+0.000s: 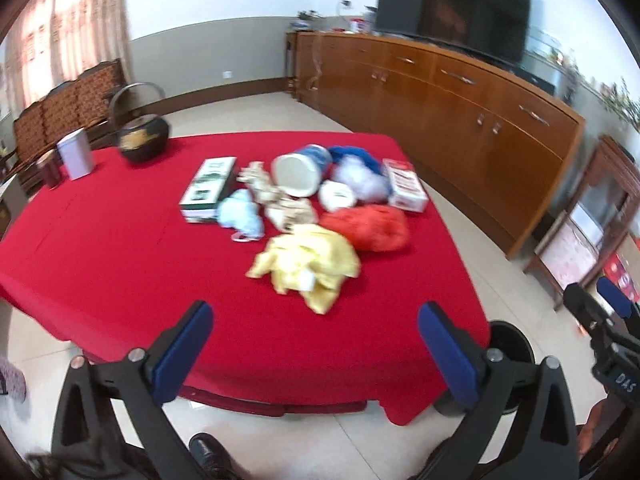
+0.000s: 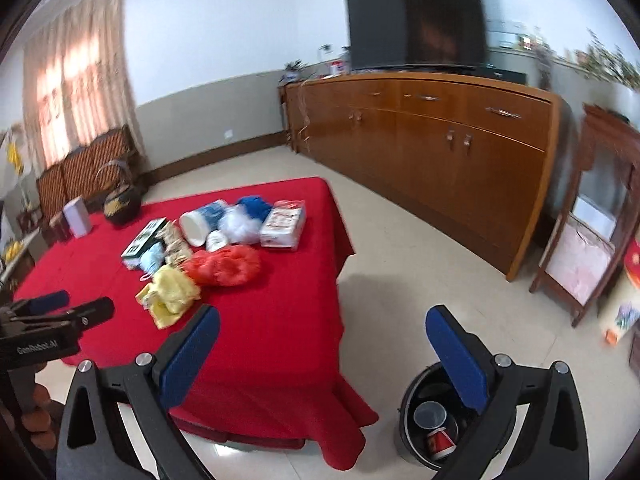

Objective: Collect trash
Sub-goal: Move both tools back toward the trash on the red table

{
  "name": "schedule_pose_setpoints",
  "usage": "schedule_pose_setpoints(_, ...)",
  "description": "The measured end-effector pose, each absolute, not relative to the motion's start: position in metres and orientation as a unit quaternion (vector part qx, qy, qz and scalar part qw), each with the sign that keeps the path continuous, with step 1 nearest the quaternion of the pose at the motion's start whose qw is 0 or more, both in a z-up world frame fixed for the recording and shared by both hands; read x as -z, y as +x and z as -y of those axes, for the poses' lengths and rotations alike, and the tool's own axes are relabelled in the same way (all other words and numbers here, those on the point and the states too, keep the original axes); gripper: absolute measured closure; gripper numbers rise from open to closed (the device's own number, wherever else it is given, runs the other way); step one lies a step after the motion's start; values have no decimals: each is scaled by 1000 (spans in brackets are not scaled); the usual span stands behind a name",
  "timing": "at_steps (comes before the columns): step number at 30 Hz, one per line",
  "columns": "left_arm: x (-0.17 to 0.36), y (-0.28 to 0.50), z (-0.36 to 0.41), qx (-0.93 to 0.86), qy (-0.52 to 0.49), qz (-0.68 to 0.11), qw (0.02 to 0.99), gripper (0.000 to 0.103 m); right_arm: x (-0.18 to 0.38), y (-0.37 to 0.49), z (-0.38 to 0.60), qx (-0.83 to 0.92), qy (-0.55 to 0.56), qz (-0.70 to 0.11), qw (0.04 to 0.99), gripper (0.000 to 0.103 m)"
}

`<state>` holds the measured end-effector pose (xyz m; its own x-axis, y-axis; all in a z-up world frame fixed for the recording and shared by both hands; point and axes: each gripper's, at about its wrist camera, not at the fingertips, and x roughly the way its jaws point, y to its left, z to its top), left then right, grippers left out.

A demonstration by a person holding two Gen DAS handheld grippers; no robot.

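I hold my left gripper (image 1: 314, 318) above the near edge of the red-covered table (image 1: 120, 240), its blue pads spread wide with nothing between them. My right gripper (image 2: 322, 322) hangs off the table's right side, over the tiled floor, fingers equally wide and empty.

The trash lies in a loose heap toward the far half of the table. Nearest my left gripper is a crumpled yellow bag (image 1: 306, 266). Just beyond it, touching or almost touching, sits a red plastic bag (image 1: 366, 226). Left of the red bag is a light blue face mask (image 1: 242, 216), and behind that a green-and-white carton (image 1: 208, 190). Between carton and red bag lies some crumpled beige wrapping (image 1: 280, 200). A white-and-blue tub (image 1: 300, 172) lies tipped on its side behind the wrapping, with a white and blue mesh puff (image 1: 360, 172) beside it and a red-and-white box (image 1: 406, 186) at the heap's right end.

A black bin (image 2: 424, 424) stands on the floor just off the table's right near corner, under my right finger, holding a clear cup (image 2: 430, 416) and a red cup (image 2: 440, 442).
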<state>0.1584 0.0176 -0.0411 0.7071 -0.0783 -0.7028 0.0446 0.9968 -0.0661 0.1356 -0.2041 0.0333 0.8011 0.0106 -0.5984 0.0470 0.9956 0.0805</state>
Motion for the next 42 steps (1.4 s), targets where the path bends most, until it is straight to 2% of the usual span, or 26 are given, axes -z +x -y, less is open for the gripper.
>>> schedule_pose_setpoints(4,40,155,-44,-6,-25,-362,932,0,-41,144,177,4,18,-311,950,0)
schedule_pose_setpoints(19,35,176,-99,-27,-43,-371,927,0,-44,168,149,-22,57,-321,945,0)
schedule_pose_setpoints(42,63,290,-121,-42,-27,-395,917,0,-17,291,154,-11,79,-355,931,0)
